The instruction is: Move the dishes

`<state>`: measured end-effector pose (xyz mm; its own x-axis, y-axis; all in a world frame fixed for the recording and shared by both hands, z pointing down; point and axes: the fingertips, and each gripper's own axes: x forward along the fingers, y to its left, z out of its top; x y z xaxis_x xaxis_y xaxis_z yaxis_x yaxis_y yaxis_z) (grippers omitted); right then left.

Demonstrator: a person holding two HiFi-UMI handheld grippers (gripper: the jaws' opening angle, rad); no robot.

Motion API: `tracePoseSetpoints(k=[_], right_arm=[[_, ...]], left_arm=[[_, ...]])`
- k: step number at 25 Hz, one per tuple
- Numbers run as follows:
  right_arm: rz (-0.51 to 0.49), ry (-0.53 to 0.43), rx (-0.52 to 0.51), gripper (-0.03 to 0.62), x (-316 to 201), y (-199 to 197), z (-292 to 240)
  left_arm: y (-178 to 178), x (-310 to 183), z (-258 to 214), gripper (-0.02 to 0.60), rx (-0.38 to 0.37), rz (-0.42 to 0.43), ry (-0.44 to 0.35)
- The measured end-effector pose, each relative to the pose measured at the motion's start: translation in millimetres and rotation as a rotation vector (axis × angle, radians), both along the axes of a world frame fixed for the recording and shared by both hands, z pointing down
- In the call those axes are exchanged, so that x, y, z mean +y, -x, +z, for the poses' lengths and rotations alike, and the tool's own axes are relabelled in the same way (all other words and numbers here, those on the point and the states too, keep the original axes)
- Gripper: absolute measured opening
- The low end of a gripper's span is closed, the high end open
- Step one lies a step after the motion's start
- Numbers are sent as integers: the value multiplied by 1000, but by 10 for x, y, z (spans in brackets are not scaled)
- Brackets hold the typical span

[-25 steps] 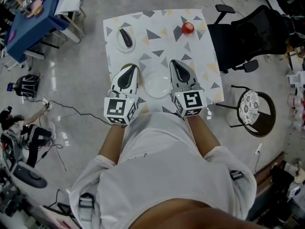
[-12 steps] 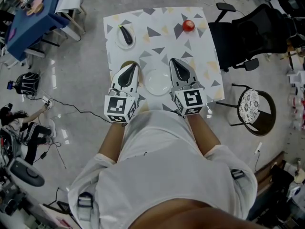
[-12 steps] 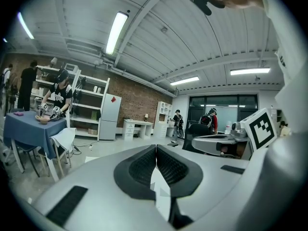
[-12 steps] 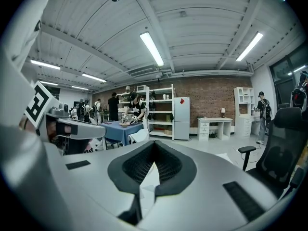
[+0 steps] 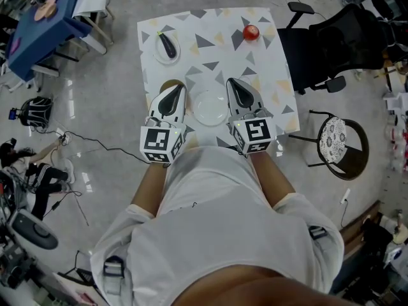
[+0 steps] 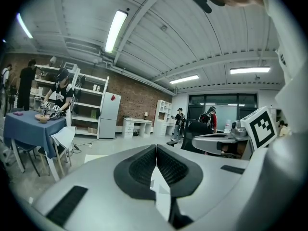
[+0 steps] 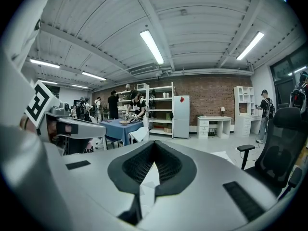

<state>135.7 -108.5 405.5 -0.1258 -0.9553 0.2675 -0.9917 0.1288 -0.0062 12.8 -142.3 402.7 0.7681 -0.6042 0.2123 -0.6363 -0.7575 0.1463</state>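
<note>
An empty white plate (image 5: pixel 210 109) lies on the patterned tablecloth (image 5: pixel 210 56) near its front edge. My left gripper (image 5: pixel 176 88) hovers just left of the plate, and my right gripper (image 5: pixel 232 81) just right of it. Both are shut with nothing between their pads, and neither touches the plate. At the back left a small white plate (image 5: pixel 167 48) carries a dark eggplant. A red fruit (image 5: pixel 250 32) sits at the back right. In the left gripper view the left gripper (image 6: pixel 156 148) points out into the room, as the right gripper (image 7: pixel 154 145) does in its own view.
A brown round thing (image 5: pixel 169 84) peeks out beside the left gripper's tip. A black office chair (image 5: pixel 347 46) and a round stool (image 5: pixel 341 146) stand right of the table. A blue table (image 5: pixel 44 24) and floor cables (image 5: pixel 95 148) are to the left.
</note>
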Motion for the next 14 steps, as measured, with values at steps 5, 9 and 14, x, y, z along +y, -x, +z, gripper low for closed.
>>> tracePoseSetpoints(k=[5, 9, 14], right_arm=[[6, 7, 2, -3, 32, -13, 18], [14, 10, 2, -3, 46, -46, 37], [17, 12, 0, -3, 72, -77, 46]], left_arm=[[-2, 13, 12, 21, -5, 2, 3], [-10, 25, 32, 21, -8, 5, 5], [-35, 53, 43, 21, -12, 7, 5]])
